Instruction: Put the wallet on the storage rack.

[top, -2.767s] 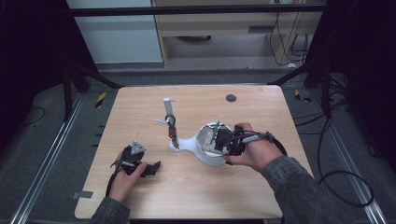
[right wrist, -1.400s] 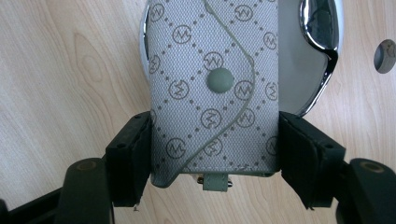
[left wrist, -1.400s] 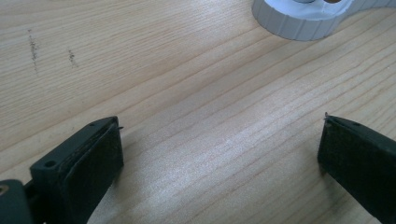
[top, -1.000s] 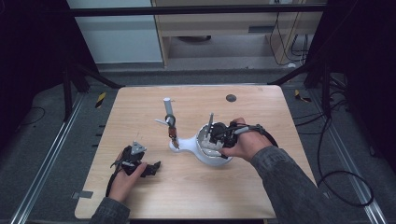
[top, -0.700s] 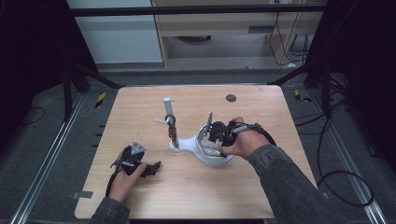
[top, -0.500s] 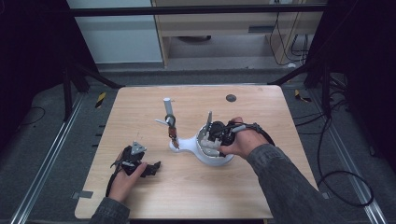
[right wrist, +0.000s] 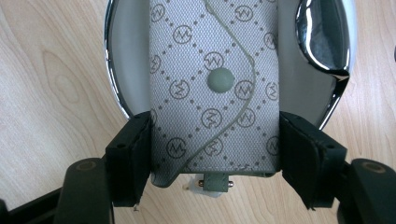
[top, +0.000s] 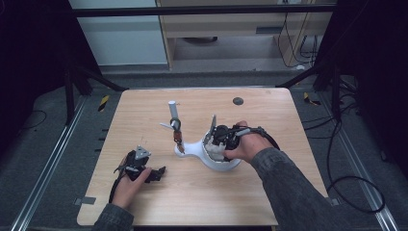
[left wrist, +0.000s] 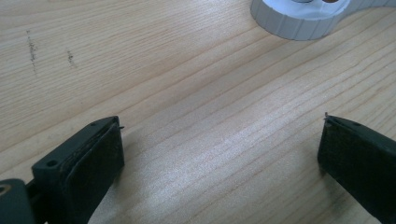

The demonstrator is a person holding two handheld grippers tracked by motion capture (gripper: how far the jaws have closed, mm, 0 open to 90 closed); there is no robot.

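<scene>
Nearest the person's edge of the wooden table [top: 202, 202], the left gripper [top: 153, 174] rested on the bare boards, gripping nothing; in the left gripper view its two black pads [left wrist: 100, 156] stood wide apart with only wood grain between them. It looked parked and out of the job for the moment.

A little farther in, toward the middle, the right gripper [top: 216, 139] was clenched on a small grey monogrammed pouch [right wrist: 212, 88]. In the right gripper view both pads pressed flat against the pouch's long sides, its snap button facing the camera. The pouch hung over the shiny round dish [right wrist: 116, 88] of a white stand [top: 219, 161], whose chrome rim curved round behind it. Whether the pouch's far end touched the dish I could not tell.

My reading was that the step in hand was setting the pouch into that dish. The next move seemed to call for lowering it until it lay settled inside the rim, then opening the jaws and backing away without dragging it out.

Beyond that, the stand's slim upright post [top: 174, 126] stood untouched, and a dark round mark [top: 237, 101] sat near the far edge.
</scene>
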